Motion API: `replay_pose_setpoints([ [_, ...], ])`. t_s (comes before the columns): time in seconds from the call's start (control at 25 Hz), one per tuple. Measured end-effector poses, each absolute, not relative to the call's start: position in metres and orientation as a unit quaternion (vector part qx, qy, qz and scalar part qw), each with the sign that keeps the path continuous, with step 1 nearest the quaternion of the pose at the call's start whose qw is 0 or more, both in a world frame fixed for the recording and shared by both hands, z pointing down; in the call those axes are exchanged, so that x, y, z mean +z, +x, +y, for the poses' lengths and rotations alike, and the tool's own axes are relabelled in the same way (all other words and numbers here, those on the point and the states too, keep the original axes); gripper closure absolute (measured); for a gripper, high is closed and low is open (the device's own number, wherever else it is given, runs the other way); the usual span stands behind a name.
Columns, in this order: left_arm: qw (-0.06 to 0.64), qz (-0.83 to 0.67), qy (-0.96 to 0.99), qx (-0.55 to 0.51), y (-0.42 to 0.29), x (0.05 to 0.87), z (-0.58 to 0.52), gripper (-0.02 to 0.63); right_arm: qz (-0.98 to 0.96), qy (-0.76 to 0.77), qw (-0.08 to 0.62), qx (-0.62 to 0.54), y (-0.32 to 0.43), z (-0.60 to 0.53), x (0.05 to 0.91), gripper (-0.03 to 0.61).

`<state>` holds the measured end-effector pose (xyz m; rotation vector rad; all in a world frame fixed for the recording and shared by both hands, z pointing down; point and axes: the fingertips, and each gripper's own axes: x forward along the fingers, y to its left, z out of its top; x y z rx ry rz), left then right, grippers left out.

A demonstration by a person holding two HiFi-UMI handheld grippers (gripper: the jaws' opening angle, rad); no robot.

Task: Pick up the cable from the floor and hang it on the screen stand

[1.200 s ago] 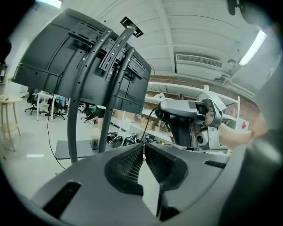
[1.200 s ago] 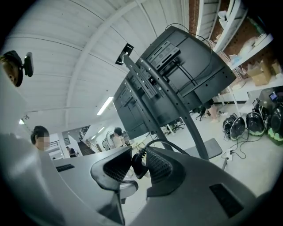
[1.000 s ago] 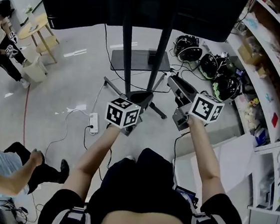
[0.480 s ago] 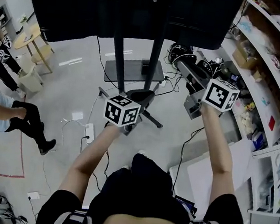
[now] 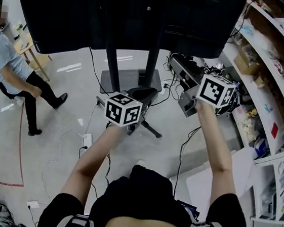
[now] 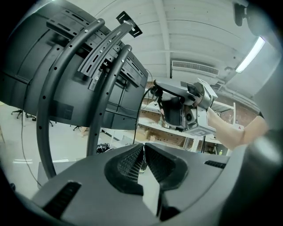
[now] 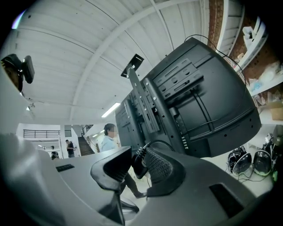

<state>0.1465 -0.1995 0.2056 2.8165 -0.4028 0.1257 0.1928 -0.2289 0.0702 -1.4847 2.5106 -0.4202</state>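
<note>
the right tool stood part open, its pads clamped on the black plug end of the cable. the plug was held up off the floor, just in front of the back of the screen stand. the left tool had its pads almost together with only a thin slit between them. nothing could be made out pinched there.

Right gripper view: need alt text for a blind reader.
The right hand-held gripper has its jaws closed on the black plug end of a cable. Just beyond rises the back of a large black screen on its stand, under a white ceiling; a person stands far off at left.
</note>
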Motion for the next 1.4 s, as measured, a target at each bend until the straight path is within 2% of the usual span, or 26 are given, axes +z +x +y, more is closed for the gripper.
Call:
replay_pose_setpoints([
  [0.6,0.120,-0.115,0.985,0.039,0.235,0.180,-0.276,0.591,0.841,-0.518,0.110,-0.115,0.281,-0.313,0.040,0.462],
  [0.84,0.129,-0.066,0.989,0.033,0.281,0.164,-0.283,0.591,0.824,-0.543,0.121,-0.103,0.321,-0.331,0.025,0.462],
  [1.4,0.095,0.061,0.993,0.046,0.363,0.139,-0.304,0.591,0.787,-0.601,0.126,-0.059,0.385,-0.360,-0.021,0.462],
])
